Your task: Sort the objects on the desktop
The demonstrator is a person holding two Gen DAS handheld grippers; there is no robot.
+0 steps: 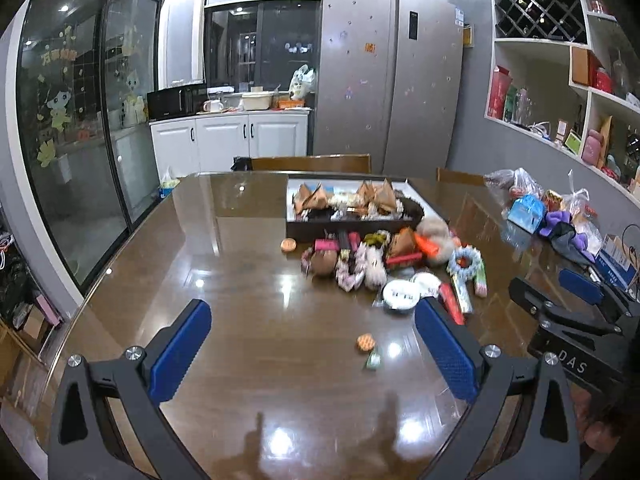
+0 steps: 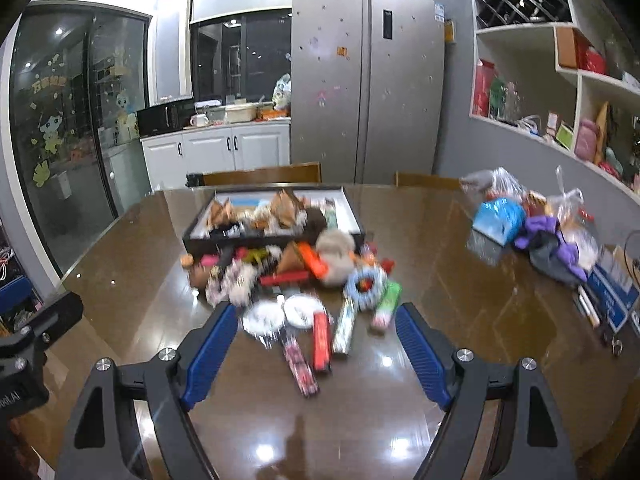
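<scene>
A pile of small objects [image 1: 384, 256] lies on the brown table in front of a dark tray [image 1: 352, 224] that holds several paper pyramids and snacks. The same pile [image 2: 304, 280] and tray [image 2: 276, 236] show blurred in the right wrist view. My left gripper [image 1: 312, 344] is open and empty above the table; a small orange cookie [image 1: 365, 342] and a green wrapped candy [image 1: 374, 360] lie between its fingers. My right gripper [image 2: 316, 344] is open and empty, with a red bar [image 2: 322, 340] and a patterned bar [image 2: 300, 364] between its fingers. The right gripper also shows in the left wrist view [image 1: 560, 292].
Plastic bags, a blue pack [image 1: 528, 210] and purple cloth [image 2: 548, 236] crowd the table's right side. Boxes [image 2: 612, 296] lie near the right edge. Two wooden chairs [image 1: 308, 163] stand behind the table. A round orange cookie [image 1: 288, 244] lies left of the pile.
</scene>
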